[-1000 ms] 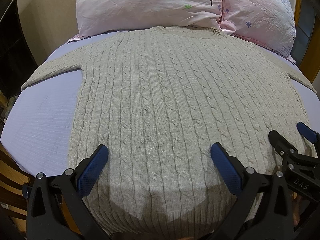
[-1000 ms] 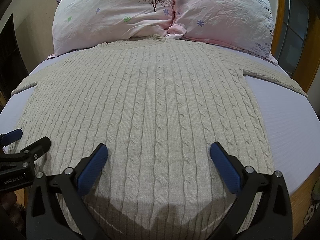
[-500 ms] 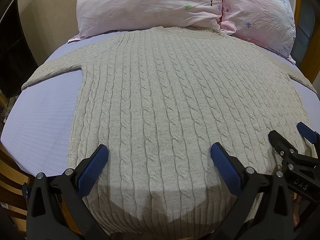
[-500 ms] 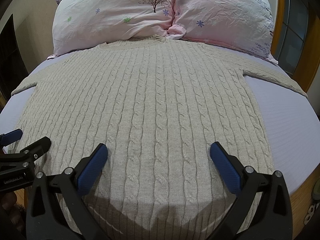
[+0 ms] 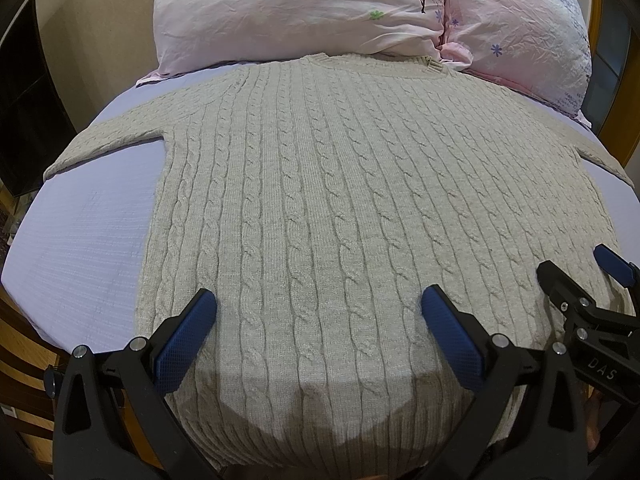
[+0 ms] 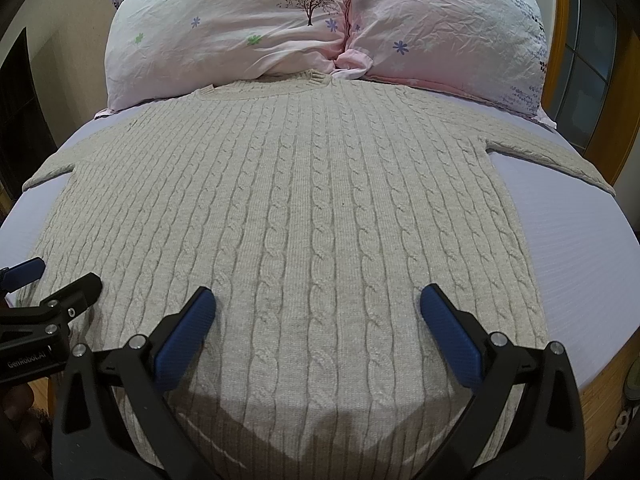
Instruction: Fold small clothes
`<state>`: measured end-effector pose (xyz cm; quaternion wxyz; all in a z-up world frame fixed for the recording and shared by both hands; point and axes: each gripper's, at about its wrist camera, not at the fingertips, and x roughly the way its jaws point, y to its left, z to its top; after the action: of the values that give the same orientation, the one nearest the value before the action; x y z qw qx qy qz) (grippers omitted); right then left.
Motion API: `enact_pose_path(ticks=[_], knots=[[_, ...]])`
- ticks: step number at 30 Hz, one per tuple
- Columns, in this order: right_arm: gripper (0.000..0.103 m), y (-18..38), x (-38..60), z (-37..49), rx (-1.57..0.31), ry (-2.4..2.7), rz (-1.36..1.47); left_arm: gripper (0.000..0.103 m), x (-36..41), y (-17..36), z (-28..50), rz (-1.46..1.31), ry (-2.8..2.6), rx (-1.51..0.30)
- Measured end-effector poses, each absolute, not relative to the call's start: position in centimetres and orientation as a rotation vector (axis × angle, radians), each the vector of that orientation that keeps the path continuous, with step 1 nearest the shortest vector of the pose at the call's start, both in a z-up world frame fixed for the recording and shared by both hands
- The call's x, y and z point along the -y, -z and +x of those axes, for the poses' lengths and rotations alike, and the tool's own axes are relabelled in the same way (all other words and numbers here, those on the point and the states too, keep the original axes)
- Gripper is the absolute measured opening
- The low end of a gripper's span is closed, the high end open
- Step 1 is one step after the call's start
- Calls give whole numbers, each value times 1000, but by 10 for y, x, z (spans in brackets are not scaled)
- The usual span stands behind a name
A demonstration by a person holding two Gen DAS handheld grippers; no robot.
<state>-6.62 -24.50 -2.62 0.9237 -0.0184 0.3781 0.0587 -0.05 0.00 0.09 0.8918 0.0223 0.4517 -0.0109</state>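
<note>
On the bed, sweater spread flat – nothing folded yet

The cable-knit sweater (image 5: 320, 208) lies face up on the lavender sheet (image 5: 88, 240), collar touching the pink pillows (image 6: 320, 28), sleeves out to both sides. Left tongs (image 5: 320, 320) and right tongs (image 6: 318, 318) hover above the hem end, both spread wide, holding nothing. I'd guess this is the start – next move needs a pinch on a sleeve or hem corner. Wooden bed frame (image 6: 624, 92) beside the pillows.
</note>
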Motion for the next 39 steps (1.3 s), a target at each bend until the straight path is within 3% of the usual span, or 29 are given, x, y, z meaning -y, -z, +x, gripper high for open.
enact_pose_path(ticks=[13,22,26,33,38,39], knots=[[101,21,263,-65,-748,-272,-44,102,1,-4,1,54,30,-924],[100,-37,484,27,-645,27,494,102,-28,-27,21,-7,67,-867],[71,-21,589,89,-708,254,671,102,-54,-40,46,-24,31,-811],[52,7,675,136,-715,454,882,102,-102,-52,62,-120,-37,-748],[13,21,693,140,-650,537,925,102,-155,-54,75,-201,-138,-725],[11,22,694,144,-643,529,918,102,-164,-55,75,-222,-145,-710]])
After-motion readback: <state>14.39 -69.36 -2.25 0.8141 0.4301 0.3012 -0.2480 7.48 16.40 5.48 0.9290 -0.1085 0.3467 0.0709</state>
